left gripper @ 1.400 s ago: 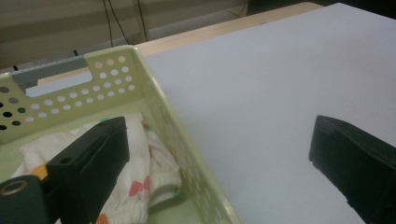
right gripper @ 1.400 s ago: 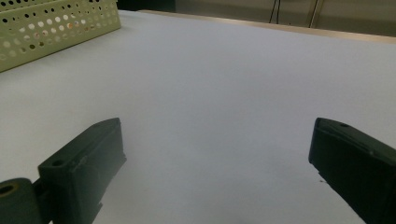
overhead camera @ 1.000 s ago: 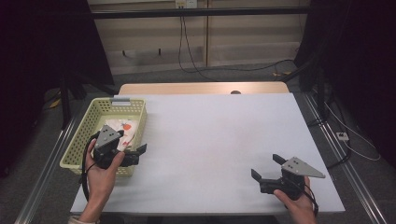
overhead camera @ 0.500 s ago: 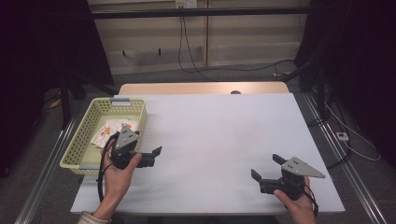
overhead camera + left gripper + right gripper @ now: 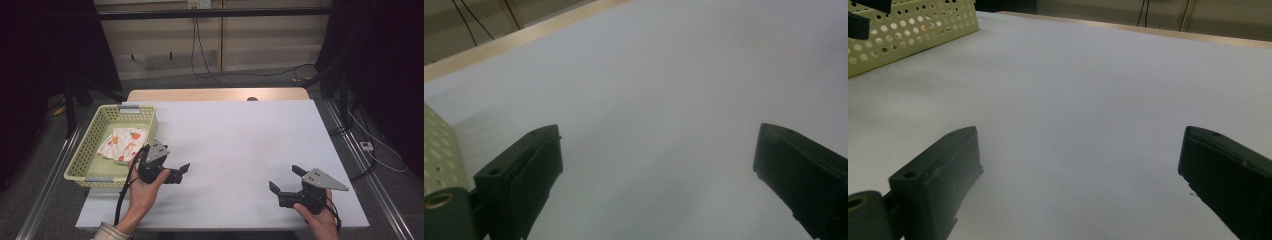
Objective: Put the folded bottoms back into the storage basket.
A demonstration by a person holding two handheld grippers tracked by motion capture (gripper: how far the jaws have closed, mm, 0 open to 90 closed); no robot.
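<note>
Two tools counted, both over the white worktop [image 5: 235, 140]. Left tool [image 5: 176, 172] just right of the basket, jaws spread wide, nothing between them; bare worktop beneath in the left gripper view. Right tool [image 5: 286, 179] near the front right corner, jaws likewise spread and empty. One pale green perforated basket [image 5: 85, 162] at the worktop's left edge. One white cloth with orange print [image 5: 124, 143] lying inside that basket, apart from both tools. Two hands noted, one per tool.
</note>
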